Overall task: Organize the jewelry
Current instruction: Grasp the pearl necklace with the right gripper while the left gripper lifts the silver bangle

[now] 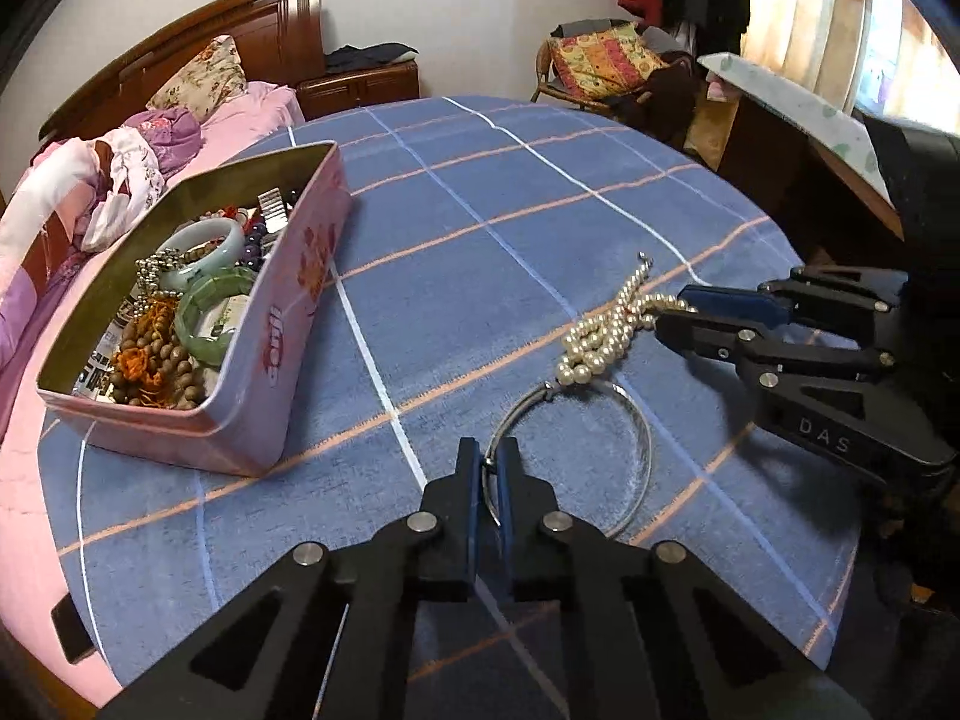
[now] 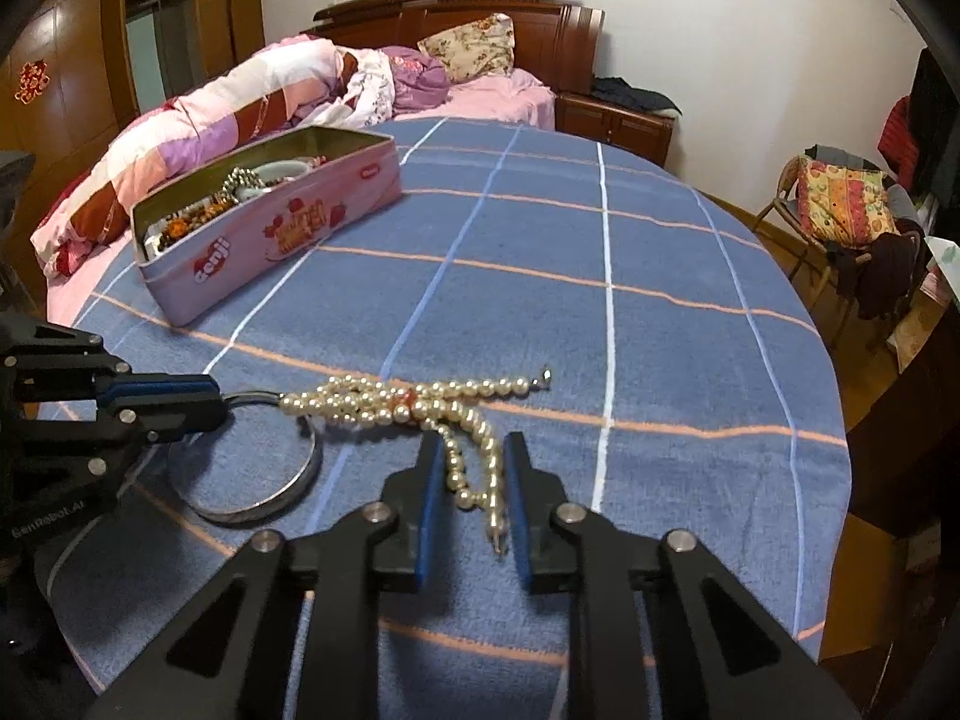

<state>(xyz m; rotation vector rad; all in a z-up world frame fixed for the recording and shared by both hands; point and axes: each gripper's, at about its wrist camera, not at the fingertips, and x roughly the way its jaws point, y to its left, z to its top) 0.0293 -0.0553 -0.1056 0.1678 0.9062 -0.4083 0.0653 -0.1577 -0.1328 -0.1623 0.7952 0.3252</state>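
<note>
A silver bangle (image 1: 630, 468) lies on the blue plaid tablecloth (image 1: 480, 210) with a knotted pearl necklace (image 1: 606, 330) over its far edge. My left gripper (image 1: 489, 468) is shut on the bangle's near rim; it shows at the left of the right wrist view (image 2: 210, 405) gripping the bangle (image 2: 264, 498). My right gripper (image 2: 474, 468) is open, its fingers either side of the pearl necklace's (image 2: 384, 405) hanging strands. A pink tin (image 1: 288, 312) full of bracelets and beads stands at the left, also in the right wrist view (image 2: 270, 240).
The round table sits against a bed (image 2: 300, 90) with pink bedding. A chair (image 1: 600, 60) piled with cushions and clothes stands beyond the table's far edge. A desk (image 1: 810, 138) is at the right.
</note>
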